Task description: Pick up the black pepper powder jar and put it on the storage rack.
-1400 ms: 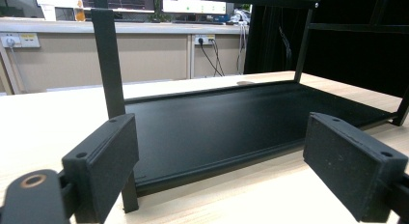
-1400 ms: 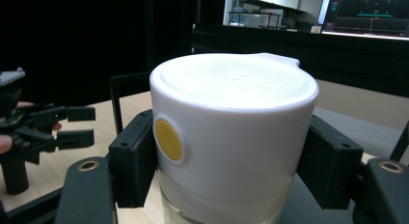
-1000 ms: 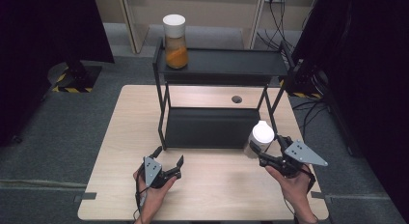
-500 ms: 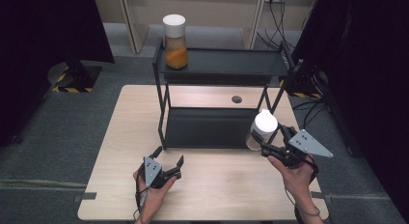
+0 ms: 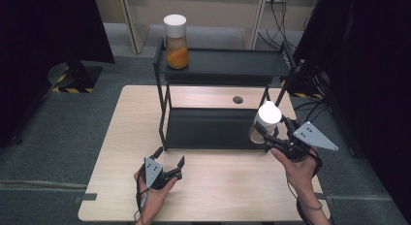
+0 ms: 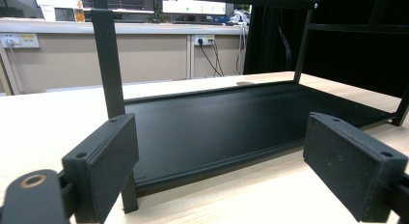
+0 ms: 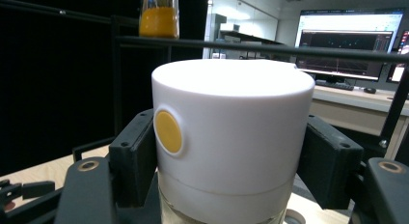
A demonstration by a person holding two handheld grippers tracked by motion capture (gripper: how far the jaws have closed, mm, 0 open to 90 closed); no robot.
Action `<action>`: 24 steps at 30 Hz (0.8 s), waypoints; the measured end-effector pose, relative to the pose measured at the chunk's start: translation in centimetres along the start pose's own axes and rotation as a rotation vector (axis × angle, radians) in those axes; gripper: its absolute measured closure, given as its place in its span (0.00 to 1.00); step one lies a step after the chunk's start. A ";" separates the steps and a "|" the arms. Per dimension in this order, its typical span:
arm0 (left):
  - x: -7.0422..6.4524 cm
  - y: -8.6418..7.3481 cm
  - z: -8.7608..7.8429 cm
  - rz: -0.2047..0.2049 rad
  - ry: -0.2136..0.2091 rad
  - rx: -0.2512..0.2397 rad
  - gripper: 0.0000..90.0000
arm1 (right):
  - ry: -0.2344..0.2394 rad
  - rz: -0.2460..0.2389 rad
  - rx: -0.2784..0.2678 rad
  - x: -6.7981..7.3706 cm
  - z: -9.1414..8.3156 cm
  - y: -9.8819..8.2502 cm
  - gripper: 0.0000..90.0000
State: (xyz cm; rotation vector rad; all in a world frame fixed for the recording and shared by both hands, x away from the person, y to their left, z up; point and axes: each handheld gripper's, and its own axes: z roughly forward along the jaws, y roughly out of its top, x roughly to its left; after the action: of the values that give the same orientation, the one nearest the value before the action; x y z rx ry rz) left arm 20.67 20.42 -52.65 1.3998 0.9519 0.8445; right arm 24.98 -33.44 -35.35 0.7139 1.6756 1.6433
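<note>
High view shows a light wooden table (image 5: 121,152) carrying a black two-tier metal shelf rack (image 5: 223,65), with an orange-filled clear jar with a white lid (image 5: 175,35) standing on the left of its top tier. Right tool (image 5: 271,134) is clamped on a clear glass jar with a white cylindrical lid (image 5: 265,120), held above the table by the rack's front right leg. Left tool (image 5: 169,163) rests low over the table's front, jaws apart and empty.
</note>
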 end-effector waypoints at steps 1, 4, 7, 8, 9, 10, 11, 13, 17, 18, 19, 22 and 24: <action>0.0 0.0 0.0 0.000 0.000 0.000 0.13 | -0.001 0.000 -0.002 0.0 0.0 0.2 0.34; 0.0 0.0 0.0 -0.002 0.000 0.000 0.13 | -0.005 -0.004 -0.010 -0.2 0.2 0.6 0.34; 0.0 0.0 0.0 0.000 -0.001 0.000 0.13 | -0.009 -0.012 -0.016 -0.3 0.4 1.0 0.34; 0.0 0.0 0.0 0.000 0.000 0.000 0.13 | -0.009 -0.011 -0.018 -0.3 0.5 1.2 0.34; 0.0 0.0 0.0 0.000 -0.001 0.000 0.13 | -0.009 -0.008 -0.018 -0.4 0.6 1.3 0.34; 0.0 0.0 0.0 0.000 -0.001 0.000 0.13 | -0.010 -0.010 -0.019 -0.4 0.6 1.3 0.34; 0.0 0.0 0.0 -0.001 -0.001 0.000 0.13 | -0.011 -0.012 -0.019 -0.4 0.7 1.5 0.34; 0.0 0.0 0.0 -0.002 -0.001 0.000 0.13 | -0.014 -0.010 -0.022 -0.5 1.0 1.8 0.34; 0.0 0.0 0.0 0.000 -0.001 0.000 0.13 | -0.020 -0.012 -0.028 -0.6 1.3 2.2 0.34; 0.0 0.0 0.0 0.000 -0.001 0.000 0.13 | -0.021 -0.014 -0.029 -0.6 1.4 2.3 0.34; 0.0 0.0 0.0 -0.001 -0.001 0.000 0.13 | -0.025 -0.015 -0.029 -0.5 1.5 2.5 0.34; 0.0 0.0 0.0 -0.001 -0.001 0.001 0.13 | -0.028 -0.019 -0.036 -0.6 1.7 2.9 0.34; 0.0 0.0 0.0 0.001 0.000 0.001 0.13 | -0.030 -0.021 -0.041 -0.6 1.9 3.2 0.34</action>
State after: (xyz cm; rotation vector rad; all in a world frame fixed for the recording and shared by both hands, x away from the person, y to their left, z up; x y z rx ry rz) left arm 20.67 20.42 -52.64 1.4010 0.9519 0.8444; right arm 26.65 -32.57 -32.08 0.6949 1.6184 1.6397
